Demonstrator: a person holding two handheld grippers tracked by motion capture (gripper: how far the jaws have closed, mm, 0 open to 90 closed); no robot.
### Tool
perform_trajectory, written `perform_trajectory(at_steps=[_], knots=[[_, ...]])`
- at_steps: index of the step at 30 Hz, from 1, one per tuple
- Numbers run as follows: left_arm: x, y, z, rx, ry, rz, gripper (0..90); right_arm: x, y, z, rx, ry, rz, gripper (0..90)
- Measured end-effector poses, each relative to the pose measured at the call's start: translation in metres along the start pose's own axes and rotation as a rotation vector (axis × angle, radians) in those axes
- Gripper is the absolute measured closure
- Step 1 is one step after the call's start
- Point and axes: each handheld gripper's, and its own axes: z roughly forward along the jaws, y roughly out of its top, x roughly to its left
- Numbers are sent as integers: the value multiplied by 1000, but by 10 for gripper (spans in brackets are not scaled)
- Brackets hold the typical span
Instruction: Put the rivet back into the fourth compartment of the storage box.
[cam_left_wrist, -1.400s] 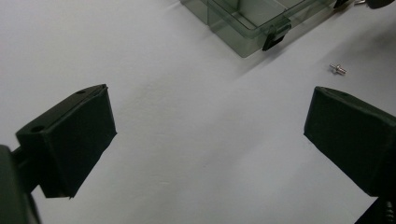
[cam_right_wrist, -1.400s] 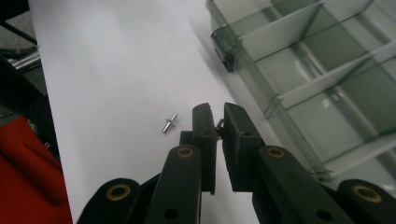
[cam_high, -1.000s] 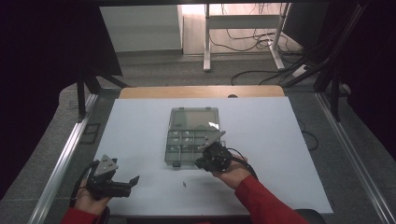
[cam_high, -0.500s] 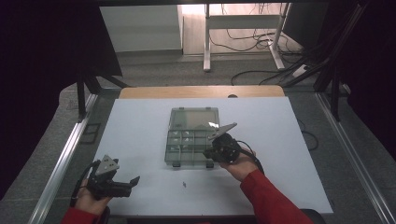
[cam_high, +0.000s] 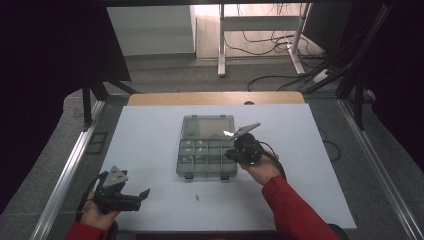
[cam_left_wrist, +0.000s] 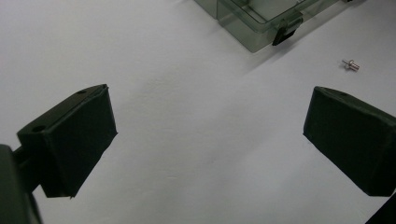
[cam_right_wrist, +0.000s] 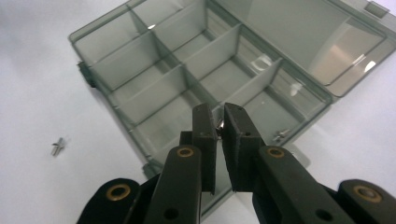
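A clear grey-green compartment box (cam_high: 200, 162) lies open mid-table, its lid (cam_high: 208, 127) folded back. My right gripper (cam_high: 229, 153) hovers over the box's right-hand compartments (cam_right_wrist: 154, 79), jaws nearly closed on a small silver screw (cam_right_wrist: 219, 124) pinched at the tips (cam_right_wrist: 219, 116). Another screw (cam_right_wrist: 280, 135) lies in the compartment beneath. A loose screw (cam_high: 197, 197) rests on the white tabletop in front of the box, also seen as the screw (cam_left_wrist: 350, 65) and the screw (cam_right_wrist: 57, 147). My left gripper (cam_high: 144, 194) sits at the front left, open (cam_left_wrist: 210, 130), nothing between its pads.
The white table surface (cam_high: 150, 150) spreads around the box, with a wooden strip (cam_high: 215, 98) at the far edge. Metal rails (cam_high: 65, 175) run along both sides. Beyond the table stand desk legs and cables (cam_high: 270, 75) on the floor.
My right gripper has moved from the box's front edge away and to the right, over its right compartments. The left gripper has stayed put.
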Motion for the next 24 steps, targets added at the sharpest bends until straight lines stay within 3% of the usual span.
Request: perform_trajectory(at_steps=[8, 24], knots=[[0, 0, 0, 1, 1, 1, 30, -11, 5, 4, 2, -21, 16, 833], [0, 0, 0, -1, -1, -1, 31, -30, 6, 28, 44, -54, 54, 791]])
